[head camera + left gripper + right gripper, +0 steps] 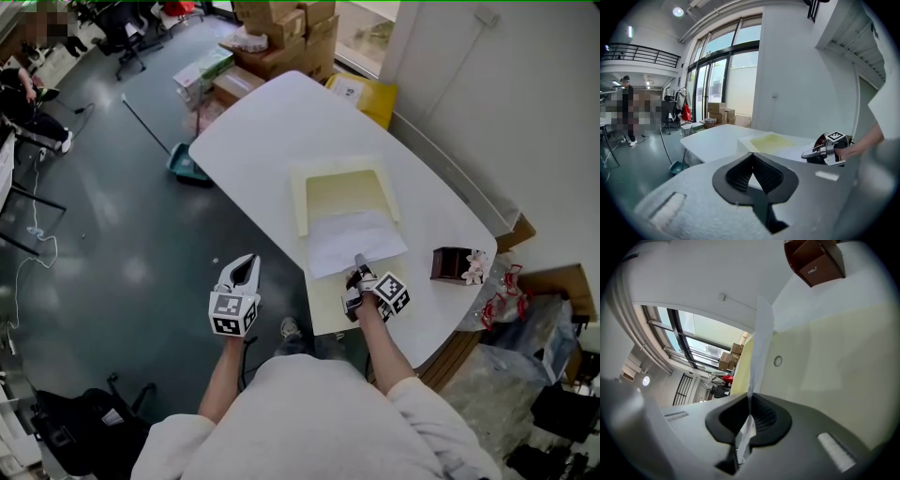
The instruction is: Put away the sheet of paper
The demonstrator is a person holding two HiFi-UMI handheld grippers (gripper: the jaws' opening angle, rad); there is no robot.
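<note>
A white sheet of paper lies partly on an open pale yellow folder on the white table. My right gripper is shut on the sheet's near edge. In the right gripper view the sheet runs edge-on from between the jaws, above the folder. My left gripper hangs off the table's left edge over the floor, jaws together and empty. Its own view shows the folder and the right gripper across the table.
A small brown box stands near the table's right edge, close to my right gripper. Cardboard boxes and a yellow bag sit beyond the far end. A teal dustpan lies on the floor to the left.
</note>
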